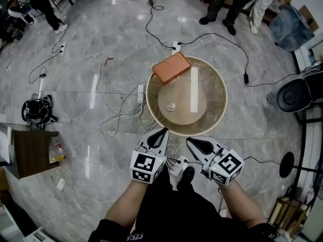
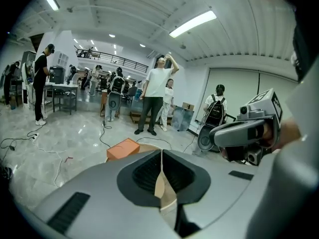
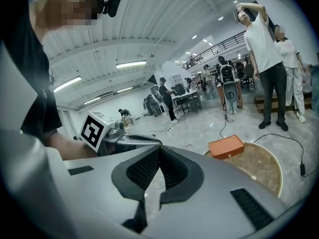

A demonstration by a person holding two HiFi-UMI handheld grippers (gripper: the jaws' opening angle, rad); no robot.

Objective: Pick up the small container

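The round wooden tabletop (image 1: 209,102) filled the middle of the head view. An orange box (image 1: 171,68) lay on its far-left rim, part of it seeming to overhang the edge.

Both tools hung just off the tabletop's near edge, over the floor and pointing in at it. The left tool (image 1: 164,131) was at the near-left and the right tool (image 1: 190,141) at the near-right. Each was pinched together on nothing. The left gripper view showed that tool (image 2: 161,171) with its pads meeting along one seam. The right gripper view showed that tool (image 3: 158,158) with its tips together and only floor behind them.

The small container (image 1: 171,105) stood alone near the tabletop's centre, a little to the left, well apart from the box and from both tools.

The step in hand looked like the approach, with nothing grasped yet. To do it well, one tool should probably lead. The left seemed the better lined up, since the container sat left of centre. Its jaws would need to spread wide before crossing the near rim, not above the container, because a closed tip would likely knock so small and light a thing over or send it skidding. A low, downward-tilted entry with one jaw on each side would suit, closing only once the container was straddled. The right tool would best stay back off the near rim — clear of the path — and the lift should go straight up.
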